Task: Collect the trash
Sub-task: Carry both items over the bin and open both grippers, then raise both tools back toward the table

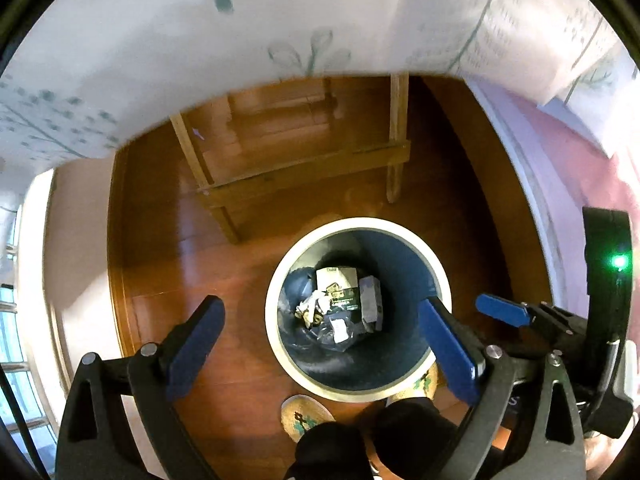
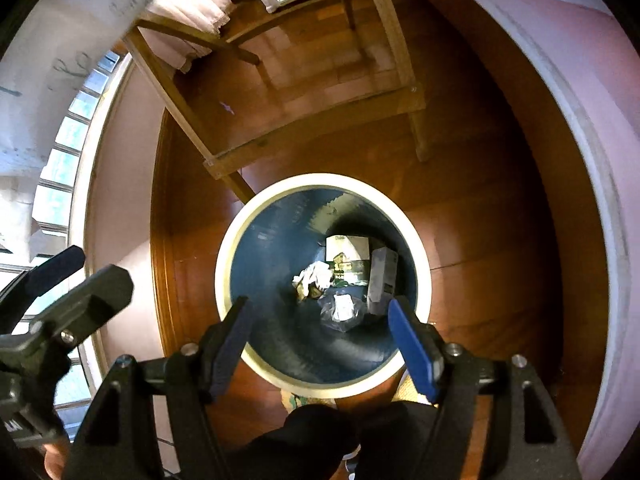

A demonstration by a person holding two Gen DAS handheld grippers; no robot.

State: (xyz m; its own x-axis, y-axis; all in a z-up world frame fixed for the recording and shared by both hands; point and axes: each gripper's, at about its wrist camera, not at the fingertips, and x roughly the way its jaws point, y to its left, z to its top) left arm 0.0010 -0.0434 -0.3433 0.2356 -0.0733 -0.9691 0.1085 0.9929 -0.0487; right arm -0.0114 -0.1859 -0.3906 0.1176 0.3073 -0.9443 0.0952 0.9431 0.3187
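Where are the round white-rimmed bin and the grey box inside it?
Round white-rimmed blue bin point(image 2: 420, 240): right wrist view, on its white rim.
Grey cardboard box point(image 2: 383, 276): right wrist view, on its upper face.

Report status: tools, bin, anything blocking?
Left tool open, empty; right tool open, empty. Both above the bin; box, wrappers and bag lie inside. Nothing blocking.

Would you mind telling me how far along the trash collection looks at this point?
Done, it seems: the bin already holds a dark printed box, a grey carton, crumpled paper and a clear wrapper. In hand: nothing; the left gripper and right gripper both hang open over the bin. Left: no trash shows on the wooden floor in view.
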